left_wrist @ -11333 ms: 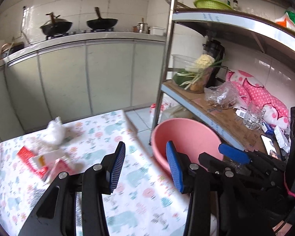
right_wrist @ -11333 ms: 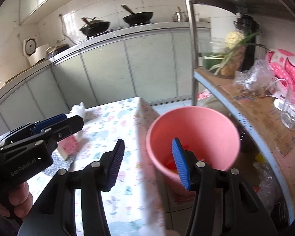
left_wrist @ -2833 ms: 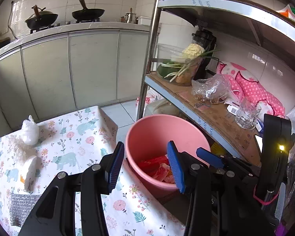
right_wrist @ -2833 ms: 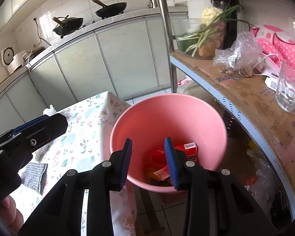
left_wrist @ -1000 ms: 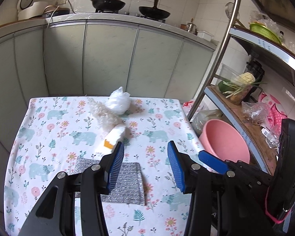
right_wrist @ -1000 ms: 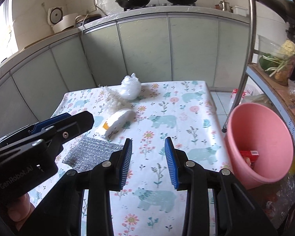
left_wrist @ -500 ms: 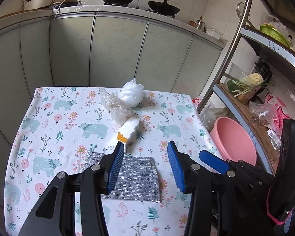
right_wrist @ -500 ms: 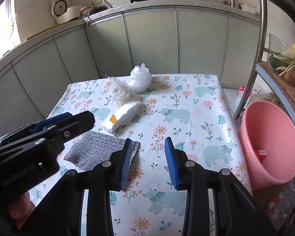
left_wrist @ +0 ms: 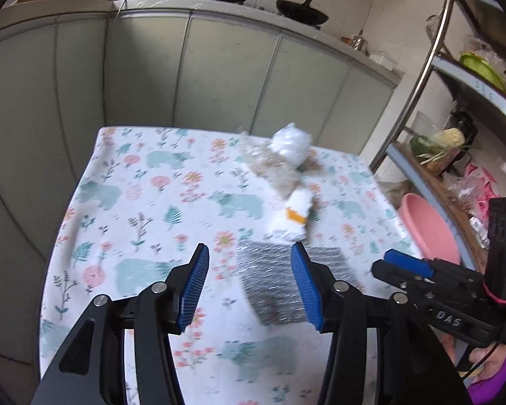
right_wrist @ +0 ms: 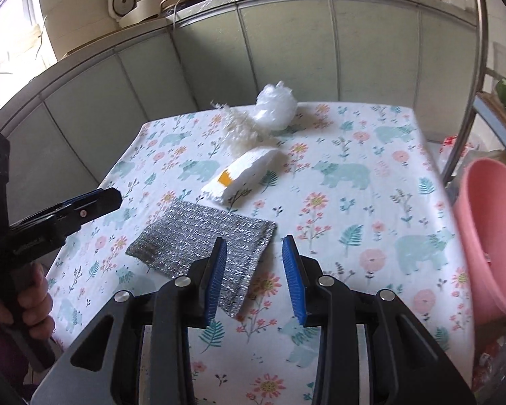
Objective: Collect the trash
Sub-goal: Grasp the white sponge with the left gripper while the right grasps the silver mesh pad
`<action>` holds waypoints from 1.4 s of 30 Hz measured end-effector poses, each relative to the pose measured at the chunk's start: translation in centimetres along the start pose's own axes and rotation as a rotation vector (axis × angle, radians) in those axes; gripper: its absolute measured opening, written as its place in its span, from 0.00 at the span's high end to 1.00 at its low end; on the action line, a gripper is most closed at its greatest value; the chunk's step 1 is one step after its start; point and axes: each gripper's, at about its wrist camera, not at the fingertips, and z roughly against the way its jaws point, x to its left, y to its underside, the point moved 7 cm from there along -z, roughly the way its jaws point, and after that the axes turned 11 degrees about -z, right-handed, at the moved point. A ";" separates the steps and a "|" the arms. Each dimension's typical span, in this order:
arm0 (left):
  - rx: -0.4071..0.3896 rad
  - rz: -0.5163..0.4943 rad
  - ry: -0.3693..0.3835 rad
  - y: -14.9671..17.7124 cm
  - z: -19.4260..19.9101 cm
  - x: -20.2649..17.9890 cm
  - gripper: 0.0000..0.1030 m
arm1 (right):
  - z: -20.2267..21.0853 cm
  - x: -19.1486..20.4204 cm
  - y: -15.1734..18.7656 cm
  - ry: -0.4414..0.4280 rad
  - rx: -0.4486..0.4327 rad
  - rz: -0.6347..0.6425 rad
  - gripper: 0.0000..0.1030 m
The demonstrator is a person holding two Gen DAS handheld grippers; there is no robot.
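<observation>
While left gripper (left_wrist: 249,283) opens – empty; right gripper (right_wrist: 253,275) part-open, empty.

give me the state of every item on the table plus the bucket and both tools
left tool: jaws opening, nothing between them
right tool: open, empty, above the mesh pad's corner
silver glittery mesh pad: flat on the floral tablecloth
white packet with orange stripe: lying on its side
crumpled white plastic bag: balled up
clear crinkled wrapper: crumpled, lying by the bag
pink plastic bucket: upright beside the table
</observation>
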 end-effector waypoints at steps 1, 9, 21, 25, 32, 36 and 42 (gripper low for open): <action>0.008 0.014 0.002 -0.1 -0.3 0.2 0.52 | -0.3 0.1 0.1 -0.006 0.010 0.002 0.66; 0.069 -0.101 0.039 -2.9 -4.4 -3.1 0.52 | -2.6 0.1 0.8 -0.039 0.069 -0.005 0.65; 0.195 -0.263 0.033 -3.8 -13.2 -6.5 0.71 | -4.3 1.2 1.2 -0.025 0.115 0.033 0.57; 0.162 -0.277 0.019 -3.7 -12.1 -6.4 0.72 | -4.6 1.9 1.2 -0.007 0.121 0.076 0.91; 0.102 -0.249 0.009 -3.9 -7.7 -5.3 0.72 | -2.4 1.0 0.8 -0.001 0.058 0.054 0.92; 0.068 -0.218 0.018 -3.9 -5.4 -5.1 0.72 | -0.3 -1.7 0.1 0.030 0.017 -0.009 0.92; 0.033 -0.191 0.024 -3.6 -3.1 -5.1 0.72 | 2.9 -3.9 -0.7 0.058 -0.056 -0.063 0.92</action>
